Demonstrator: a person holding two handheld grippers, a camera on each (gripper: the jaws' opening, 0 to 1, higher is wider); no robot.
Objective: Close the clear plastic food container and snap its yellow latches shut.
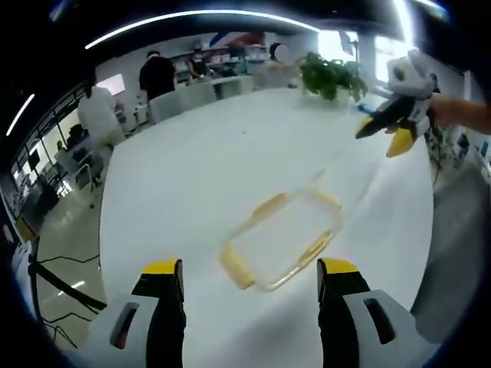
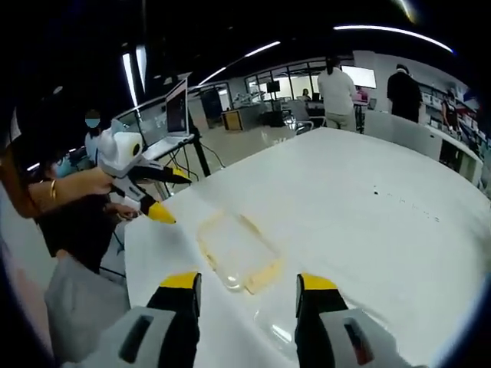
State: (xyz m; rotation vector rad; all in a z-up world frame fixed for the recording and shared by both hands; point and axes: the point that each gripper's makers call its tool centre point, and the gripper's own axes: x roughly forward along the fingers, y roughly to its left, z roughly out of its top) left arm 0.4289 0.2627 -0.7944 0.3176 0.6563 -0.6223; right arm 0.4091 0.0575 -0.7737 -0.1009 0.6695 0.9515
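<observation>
While both hand-held tools hover above the large white table (image 1: 192, 176), the left gripper view looks forward between its own grey, yellow-tipped left gripper (image 1: 251, 277), whose jaws stand wide apart with nothing between them. Left of the table, people stand among chairs and desks on a pale floor. Just beyond the jaws, the clear rectangular plastic food container (image 1: 282, 241) lies flat on the tabletop, its yellow latches (image 1: 269, 205) lining its edges; whether the lid is seated or the latches are snapped down cannot be told. Further back stands a green leafy potted plant (image 1: 332, 77). At the far right the white, yellow-tipped right gripper (image 1: 387, 136) hangs in the air, well apart from the container, its jaws narrowly parted and empty, held by a person's hand (image 1: 453, 111).

In the right gripper view, the left gripper (image 2: 161, 203) enters from the left, held by a person's hand (image 2: 77, 184) wearing a gold bangle (image 2: 53, 189); its yellow tips sit just beside the container's near corner, above the table edge. Behind it an open laptop (image 2: 170, 111) stands on a stand. In the centre the container (image 2: 234, 249) lies just ahead of the right gripper (image 2: 248, 295), whose jaws gape wide and empty. Two people (image 2: 337, 92) stand at the table's (image 2: 368, 199) far end
</observation>
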